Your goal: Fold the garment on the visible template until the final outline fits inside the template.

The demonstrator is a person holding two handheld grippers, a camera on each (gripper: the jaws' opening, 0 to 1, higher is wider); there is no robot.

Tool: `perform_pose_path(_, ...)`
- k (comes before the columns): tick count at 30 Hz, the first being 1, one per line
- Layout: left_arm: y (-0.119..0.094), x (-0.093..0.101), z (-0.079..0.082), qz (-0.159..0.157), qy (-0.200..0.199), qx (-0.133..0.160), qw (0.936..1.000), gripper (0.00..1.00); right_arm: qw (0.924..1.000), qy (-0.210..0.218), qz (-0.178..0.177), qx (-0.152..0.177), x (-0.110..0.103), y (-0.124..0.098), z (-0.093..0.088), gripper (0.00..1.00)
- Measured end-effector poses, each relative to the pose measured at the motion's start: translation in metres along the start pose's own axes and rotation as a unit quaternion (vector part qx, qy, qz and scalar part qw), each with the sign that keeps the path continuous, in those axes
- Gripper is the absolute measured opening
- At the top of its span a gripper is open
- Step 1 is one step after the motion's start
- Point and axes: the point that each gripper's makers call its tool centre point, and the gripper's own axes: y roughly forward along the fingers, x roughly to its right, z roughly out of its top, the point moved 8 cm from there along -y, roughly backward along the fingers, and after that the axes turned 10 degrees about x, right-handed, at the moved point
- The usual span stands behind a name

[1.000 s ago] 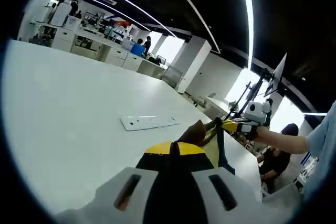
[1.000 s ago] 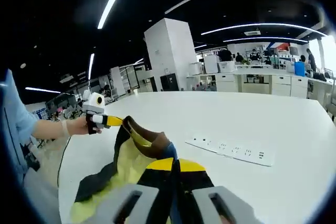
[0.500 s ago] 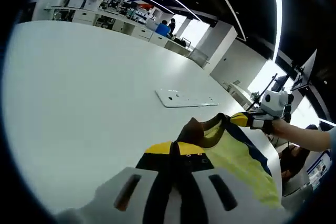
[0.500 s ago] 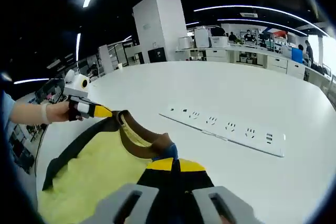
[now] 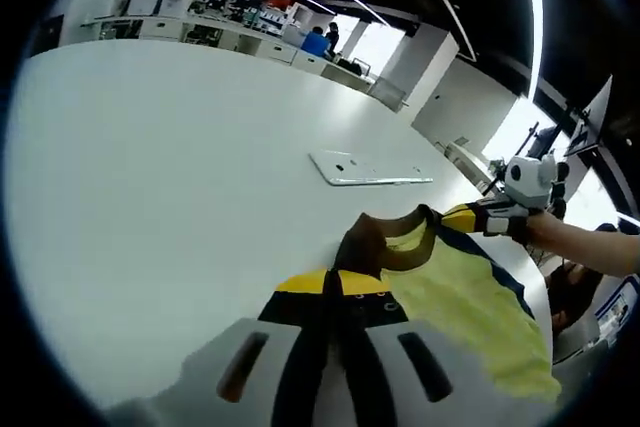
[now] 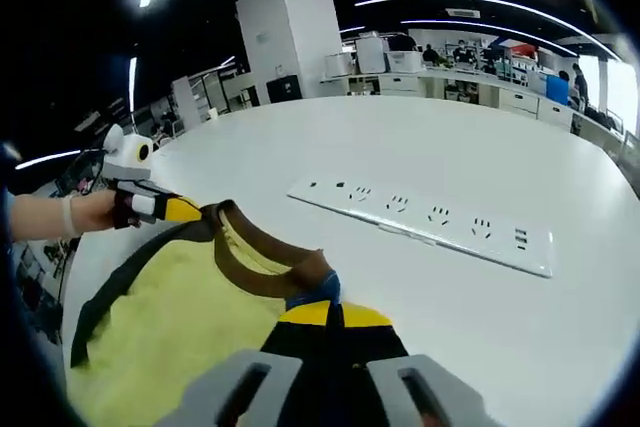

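A yellow garment (image 5: 455,297) with dark edging and a brown collar (image 5: 372,240) hangs stretched between my two grippers over the white table (image 5: 150,167). My left gripper (image 5: 335,283) is shut on the collar end nearest it. The right gripper (image 5: 470,217), held by a hand, comes in from the right and is shut on the garment's other shoulder. In the right gripper view the yellow garment (image 6: 170,317) spreads low on the left. My right gripper (image 6: 328,307) is shut on it by the brown collar (image 6: 270,252). The left gripper (image 6: 188,210) grips the far corner.
A white power strip (image 5: 370,167) lies flat on the table beyond the garment, and the same power strip (image 6: 425,227) runs across the right gripper view. Desks, cabinets and people stand far behind the table (image 6: 520,327). A person's sleeve (image 5: 590,252) reaches in from the right.
Both cameras have dipped toward the table. The garment now hangs lower and more spread out, with more yellow cloth showing. Both grippers have kept their hold.
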Motion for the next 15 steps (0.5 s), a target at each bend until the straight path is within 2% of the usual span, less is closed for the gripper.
perform_pose_path(1, 0.000, 0.002, 0.001, -0.011, 0.021, 0.006, 0.9997, 0.00, 1.0000, 0.002, 0.004, 0.000, -0.001, -0.001, 0.001, 0.00)
perform_pose_path(2, 0.000, 0.001, 0.003, -0.008, 0.033, 0.009, 0.9994, 0.00, 1.0000, 0.000, 0.005, 0.000, -0.001, -0.001, 0.001, 0.00)
perform_pose_path(4, -0.001, 0.005, 0.004, -0.018, 0.054, 0.009, 0.9983, 0.02, 0.9999, -0.012, 0.009, 0.003, -0.002, -0.004, 0.003, 0.09)
perform_pose_path(5, -0.002, 0.006, 0.005, -0.016, 0.050, 0.007, 0.9986, 0.06, 0.9998, -0.014, 0.011, 0.002, -0.004, -0.005, 0.003, 0.17)
perform_pose_path(6, -0.002, 0.007, 0.006, -0.015, 0.052, 0.008, 0.9985, 0.12, 0.9997, -0.018, 0.015, 0.004, -0.005, -0.006, 0.004, 0.23)
perform_pose_path(8, -0.003, 0.009, 0.008, -0.015, 0.059, 0.013, 0.9980, 0.30, 0.9995, -0.022, 0.021, 0.008, -0.007, -0.008, 0.006, 0.35)
perform_pose_path(10, -0.004, 0.012, 0.010, -0.024, 0.069, 0.015, 0.9972, 0.38, 0.9991, -0.026, 0.031, 0.014, -0.010, -0.011, 0.008, 0.43)
perform_pose_path(12, -0.007, 0.018, 0.013, -0.037, 0.066, 0.020, 0.9969, 0.42, 0.9986, -0.021, 0.045, 0.018, -0.014, -0.013, 0.008, 0.55)
perform_pose_path(15, -0.009, 0.027, 0.016, -0.043, 0.081, 0.020, 0.9956, 0.63, 0.9984, -0.010, 0.053, 0.017, -0.019, -0.017, 0.007, 0.75)
